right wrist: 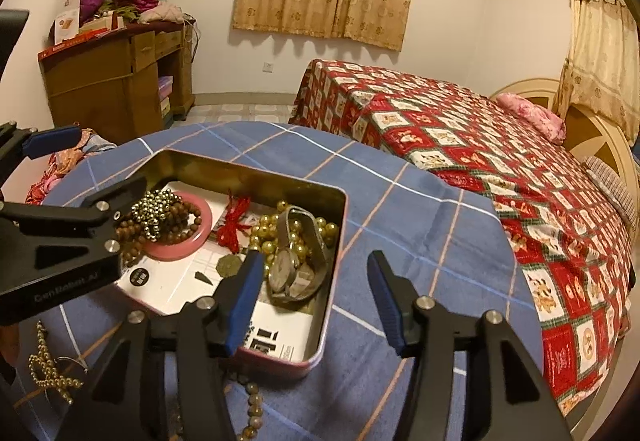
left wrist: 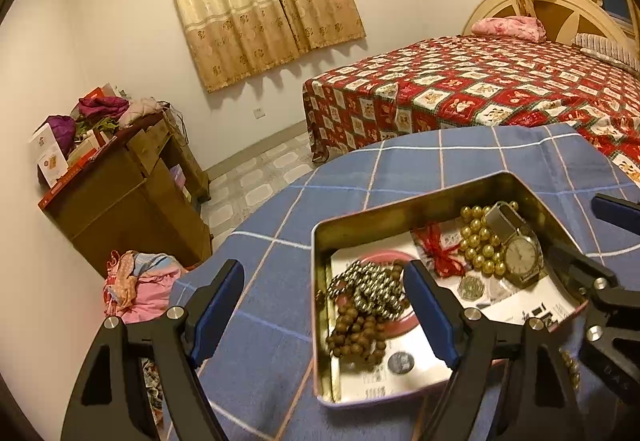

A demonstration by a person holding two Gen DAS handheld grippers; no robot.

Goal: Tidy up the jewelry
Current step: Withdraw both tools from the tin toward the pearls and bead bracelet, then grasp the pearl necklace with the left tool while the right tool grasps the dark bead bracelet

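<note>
Blue-padded and spread wide with nothing between its fingers, the left gripper [left wrist: 324, 311] fills the bottom of the left wrist view, straddling the left wall of the open tin [left wrist: 320, 281] that sits on the blue checked surface [left wrist: 272, 225]. Going left to right inside the tin: a tangle of silver bead chain [left wrist: 372, 285] over brown wooden beads [left wrist: 356, 337], a coin [left wrist: 400, 362] at the lower centre, a red tassel [left wrist: 438, 249], gold pearls [left wrist: 478, 237] and a wristwatch [left wrist: 520, 255] at the right. In the right wrist view, a pink bangle [right wrist: 200, 237] shows under the beads at centre left. The right gripper [right wrist: 314, 299] is likewise released and empty, one finger low inside the tin beside the watch, the other outside its right wall. Most pieces appear to be already gathered in the tin. Still out on the surface, by the look of it, are a gold bead chain [right wrist: 48, 373] at the lower left of the right wrist view and a strand of larger mottled beads [right wrist: 252, 407] at bottom centre, just below the tin; those seem to be what remains.
</note>
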